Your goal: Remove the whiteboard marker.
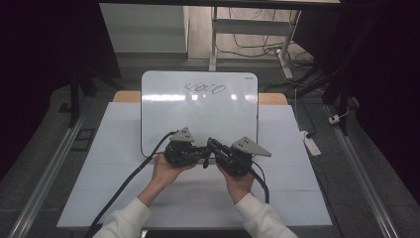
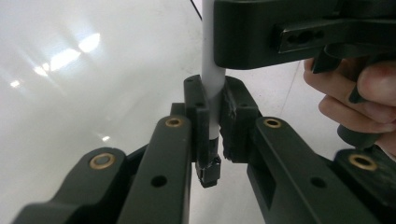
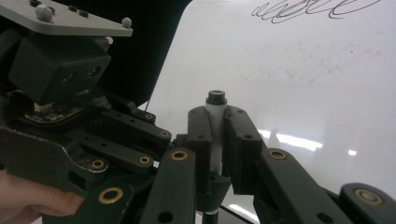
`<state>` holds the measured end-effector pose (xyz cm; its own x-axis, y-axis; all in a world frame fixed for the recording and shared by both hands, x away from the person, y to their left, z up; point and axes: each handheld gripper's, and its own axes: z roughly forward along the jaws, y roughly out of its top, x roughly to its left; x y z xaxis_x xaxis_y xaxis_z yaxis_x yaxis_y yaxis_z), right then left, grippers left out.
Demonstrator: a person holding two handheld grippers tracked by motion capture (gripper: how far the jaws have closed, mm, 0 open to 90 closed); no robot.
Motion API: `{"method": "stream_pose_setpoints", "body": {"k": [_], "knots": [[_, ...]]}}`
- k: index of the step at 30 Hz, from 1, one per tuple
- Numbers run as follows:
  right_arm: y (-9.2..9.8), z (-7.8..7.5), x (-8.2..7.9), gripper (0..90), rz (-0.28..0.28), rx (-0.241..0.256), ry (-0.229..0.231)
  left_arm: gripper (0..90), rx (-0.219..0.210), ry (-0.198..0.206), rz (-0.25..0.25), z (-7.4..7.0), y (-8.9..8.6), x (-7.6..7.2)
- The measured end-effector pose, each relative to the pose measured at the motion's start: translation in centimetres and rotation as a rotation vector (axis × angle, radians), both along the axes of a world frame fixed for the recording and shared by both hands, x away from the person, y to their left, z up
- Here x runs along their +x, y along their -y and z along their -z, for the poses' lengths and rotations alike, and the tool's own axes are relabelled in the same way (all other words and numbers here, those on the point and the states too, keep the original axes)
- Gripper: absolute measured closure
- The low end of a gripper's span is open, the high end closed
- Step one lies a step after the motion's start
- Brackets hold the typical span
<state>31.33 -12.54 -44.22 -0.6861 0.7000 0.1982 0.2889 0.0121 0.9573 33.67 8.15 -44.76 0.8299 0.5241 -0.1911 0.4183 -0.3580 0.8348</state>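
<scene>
A white marker pen (image 2: 212,88) with a black end is clamped between both grippers over the near edge of a whiteboard (image 1: 198,114). In the left gripper view, my left gripper (image 2: 212,100) is shut on the white barrel, and the right gripper (image 2: 280,32) grips the same barrel just above. My right gripper (image 3: 216,116) is shut on the marker (image 3: 215,119), whose black end pokes out past the jaws; the left gripper's body (image 3: 60,70) sits close at the left. From above, the left gripper (image 1: 190,152) and right gripper (image 1: 220,151) meet tip to tip.
The whiteboard carries a black scribble (image 1: 204,89) near its far edge. It lies on a white-covered table (image 1: 124,163). A power strip (image 1: 312,145) and cables lie on the floor at the right, and a desk frame (image 1: 214,44) stands beyond.
</scene>
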Motion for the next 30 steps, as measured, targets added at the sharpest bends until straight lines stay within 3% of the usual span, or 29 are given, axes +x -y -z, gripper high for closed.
{"method": "stream_pose_setpoints", "body": {"k": [5, 7, 12, 15, 19, 21, 22, 25, 30], "knots": [[0.2, -0.1, 0.2, 77.4, -0.040, -0.017, 0.001, 81.8, 0.011, -0.006, 0.019, -0.1, -0.2, 0.0], [0.7, -0.3, 0.4, 70.9, -0.070, -0.025, 0.008, 81.8, 0.015, 0.000, 0.031, -0.4, -0.7, 0.0], [3.6, -0.7, 1.9, 56.9, -0.182, -0.019, -0.028, 81.8, 0.008, 0.009, 0.059, -1.0, -1.5, -0.1], [5.3, -0.7, 2.7, 49.9, -0.283, -0.066, -0.060, 81.8, -0.006, 0.001, 0.083, -1.2, -2.0, 0.0], [6.7, -0.1, 3.2, 45.1, -0.345, -0.121, -0.082, 81.8, -0.038, -0.012, 0.119, -1.4, -2.3, 0.0], [6.9, 0.1, 3.3, 44.0, -0.362, -0.130, -0.090, 81.8, -0.048, -0.018, 0.132, -1.5, -2.4, 0.0], [6.9, 0.5, 3.6, 41.7, -0.414, -0.142, -0.114, 81.8, -0.053, -0.021, 0.138, -1.4, -2.4, 0.1], [6.4, 1.0, 3.8, 39.3, -0.471, -0.176, -0.130, 81.8, -0.064, -0.033, 0.157, -1.4, -2.4, 0.1], [5.4, 1.4, 3.6, 39.0, -0.528, -0.219, -0.122, 81.9, -0.078, -0.043, 0.178, -1.3, -2.2, 0.2]]}}
